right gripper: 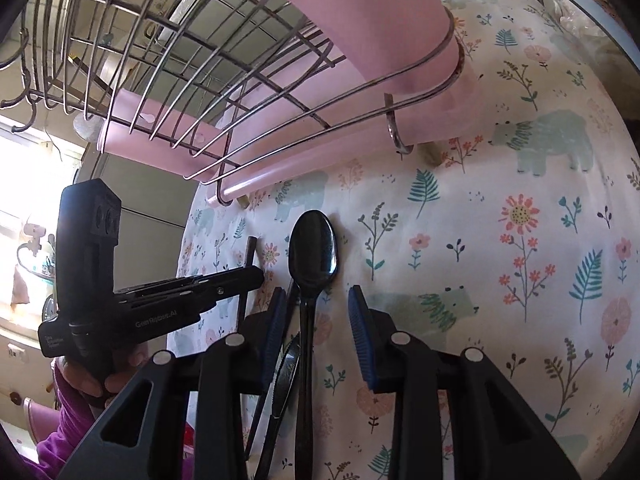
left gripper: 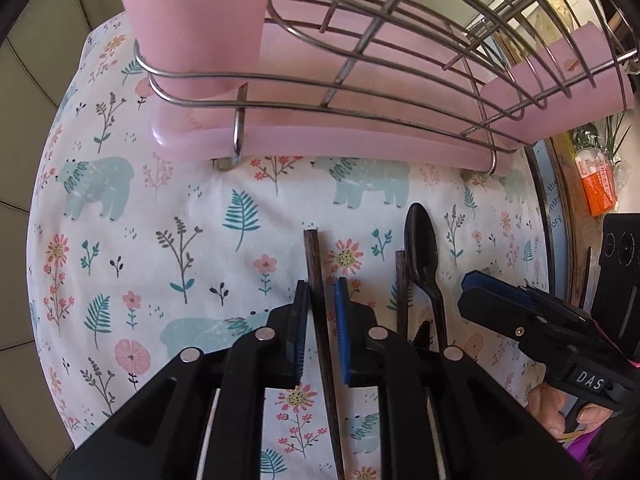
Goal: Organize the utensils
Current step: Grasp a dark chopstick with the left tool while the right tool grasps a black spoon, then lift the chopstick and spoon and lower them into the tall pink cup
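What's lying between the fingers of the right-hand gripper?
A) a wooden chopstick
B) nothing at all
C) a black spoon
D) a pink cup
C: in the right wrist view the black spoon lies on the floral cloth with its handle running between the right gripper pads, which stand apart from it.
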Motion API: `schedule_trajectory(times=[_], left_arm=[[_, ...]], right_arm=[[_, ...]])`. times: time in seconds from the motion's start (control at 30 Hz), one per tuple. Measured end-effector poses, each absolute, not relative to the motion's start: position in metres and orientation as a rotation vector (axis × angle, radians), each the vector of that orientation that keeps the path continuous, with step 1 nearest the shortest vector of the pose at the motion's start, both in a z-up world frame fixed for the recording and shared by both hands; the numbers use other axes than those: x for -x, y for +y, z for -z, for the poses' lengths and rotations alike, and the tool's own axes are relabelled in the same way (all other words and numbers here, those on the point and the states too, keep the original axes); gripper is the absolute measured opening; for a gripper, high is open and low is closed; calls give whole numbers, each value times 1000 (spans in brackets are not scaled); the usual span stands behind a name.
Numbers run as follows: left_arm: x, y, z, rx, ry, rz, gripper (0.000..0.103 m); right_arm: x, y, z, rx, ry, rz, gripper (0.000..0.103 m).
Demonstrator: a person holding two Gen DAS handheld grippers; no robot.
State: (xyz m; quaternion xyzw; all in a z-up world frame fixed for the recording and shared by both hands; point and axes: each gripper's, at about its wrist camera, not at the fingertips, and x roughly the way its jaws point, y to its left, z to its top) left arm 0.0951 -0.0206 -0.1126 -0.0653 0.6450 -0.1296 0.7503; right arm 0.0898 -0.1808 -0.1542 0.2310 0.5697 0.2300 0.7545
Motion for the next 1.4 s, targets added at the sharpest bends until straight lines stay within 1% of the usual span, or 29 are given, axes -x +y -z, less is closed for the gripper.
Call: schedule_trajectory(times=[0.1,0.23,0.3,0.33,0.57,0.6,0.63,0.93,1.17,1.4], left_arm=[[-95,-17,113,147,1406,292,13],[-93,-17,112,149,1406,295,13],[-93,-18,112,151,1405,298,13],[-93,-17,112,153,1405,300,13],[-92,-8,114,176,1394,324,13],[-90,-7,113,171,1380,322,12],[-89,-4,111,159,1366,321,7],[-63,18,72,178,1168,359,5],[-33,40,25,214,939,377,5],[-11,52,-13,277,769,393,5]], right_arm=[[-93,-170,153,-446,1266,-505,32],[-96,-154,155,-369,1298,-506,28],[-97,-148,158,-341,1311,-498,17],[-97,-146,159,-340,1313,-499,13],[-92,-143,156,-359,1265,-503,12],[-91,-145,155,-366,1255,-505,12],[-89,-146,153,-375,1244,-505,12],[-72,-176,125,-450,1095,-520,11],[-50,-192,87,-437,932,-507,11],[-33,-210,49,-414,792,-494,11]])
